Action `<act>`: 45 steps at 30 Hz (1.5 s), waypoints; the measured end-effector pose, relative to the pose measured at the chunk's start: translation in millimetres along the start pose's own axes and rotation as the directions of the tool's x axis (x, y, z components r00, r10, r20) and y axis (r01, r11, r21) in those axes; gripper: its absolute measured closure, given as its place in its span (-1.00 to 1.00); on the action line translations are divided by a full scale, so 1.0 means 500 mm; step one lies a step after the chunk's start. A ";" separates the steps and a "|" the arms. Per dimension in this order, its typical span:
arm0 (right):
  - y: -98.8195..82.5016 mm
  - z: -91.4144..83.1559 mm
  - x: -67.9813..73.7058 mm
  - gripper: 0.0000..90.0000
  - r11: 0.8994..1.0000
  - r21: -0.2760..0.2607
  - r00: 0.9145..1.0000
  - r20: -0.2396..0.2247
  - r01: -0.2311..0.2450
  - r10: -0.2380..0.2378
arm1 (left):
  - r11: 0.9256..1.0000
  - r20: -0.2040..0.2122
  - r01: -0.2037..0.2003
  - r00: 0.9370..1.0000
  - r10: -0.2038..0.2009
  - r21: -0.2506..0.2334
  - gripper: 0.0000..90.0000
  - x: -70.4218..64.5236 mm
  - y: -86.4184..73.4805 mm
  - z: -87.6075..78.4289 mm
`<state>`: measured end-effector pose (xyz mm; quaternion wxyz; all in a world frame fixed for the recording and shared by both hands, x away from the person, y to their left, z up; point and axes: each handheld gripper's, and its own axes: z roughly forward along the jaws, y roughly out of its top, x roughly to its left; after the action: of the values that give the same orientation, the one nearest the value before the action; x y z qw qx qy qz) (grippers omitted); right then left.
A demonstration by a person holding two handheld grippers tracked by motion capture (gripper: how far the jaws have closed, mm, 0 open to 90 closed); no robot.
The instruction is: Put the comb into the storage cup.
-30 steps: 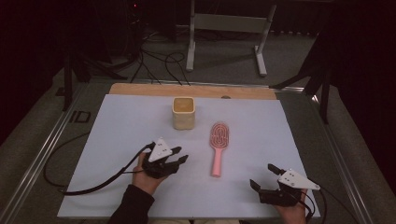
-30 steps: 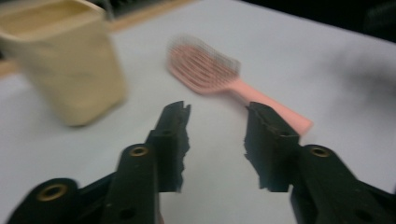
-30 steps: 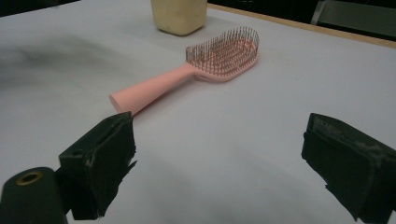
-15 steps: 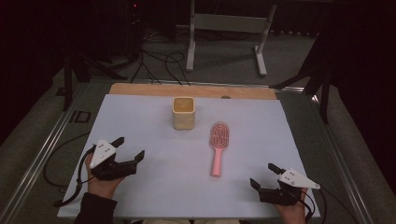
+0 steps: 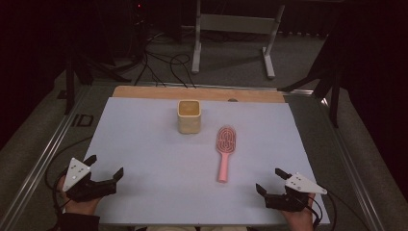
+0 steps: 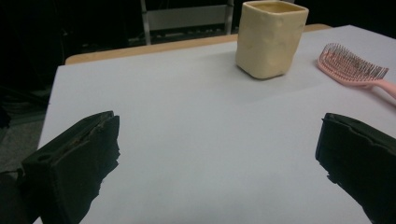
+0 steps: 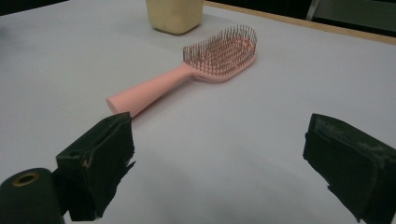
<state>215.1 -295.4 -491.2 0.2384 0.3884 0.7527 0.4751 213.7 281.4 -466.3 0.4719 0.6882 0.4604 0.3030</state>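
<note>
**A:** What is in front of you?

**B:** The pale surface [image 5: 144,144] first. The cream cup [image 5: 189,116] stands upright on it toward the far edge. I place everything else from that cup.

**A:** And the thing to pick up?

**B:** The pink hairbrush [image 5: 224,149]. It lies flat, bristles up, just to the right of the cup and a little nearer me, not touching it. Its head is at the cup's end and its handle [image 5: 223,171] runs away from the cup toward me.

**A:** Your claws?

**B:** My left claw [image 5: 105,165] sits well apart from the cup, nearer me and off to its left. Its jaws have just been opening and stand wide, with only bare surface between them. My right claw [image 5: 269,180] sits nearer me and to the cup's right. It is also wide and empty, and it faces the handle's free end.

**A:** So how do you take it well?

**B:** I judge the right claw is the better placed. I would come in low along the surface and put one jaw on each side of the handle, short of the bristles. Then I would close across the narrow width. Gripping near the neck should keep the head from drooping. I would keep the approach in line with the handle so a nudge doesn't slide the head into the cup.
</note>
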 end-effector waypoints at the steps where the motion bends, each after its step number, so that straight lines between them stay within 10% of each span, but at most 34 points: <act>1: 0.000 -0.001 0.000 -0.82 1.000 0.000 1.000 0.001 -0.004 0.004 | 1.000 0.003 0.003 1.000 -0.003 0.000 -1.00 0.002 -0.003 -0.002; 17: 0.050 -0.001 0.011 -0.84 1.000 0.025 0.999 0.049 -0.016 0.015 | 1.000 -0.035 0.027 0.999 -0.027 -0.012 -1.00 0.014 -0.016 -0.004; 45: 0.183 0.169 0.078 -0.84 0.980 0.192 0.998 0.039 -0.057 0.051 | 0.999 -0.058 0.040 0.997 -0.041 -0.020 -1.00 0.015 -0.025 0.003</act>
<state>286.7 -196.2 -445.1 0.1993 0.4379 0.7802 0.3996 213.8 289.5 -478.6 0.4707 0.6650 0.4851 0.3177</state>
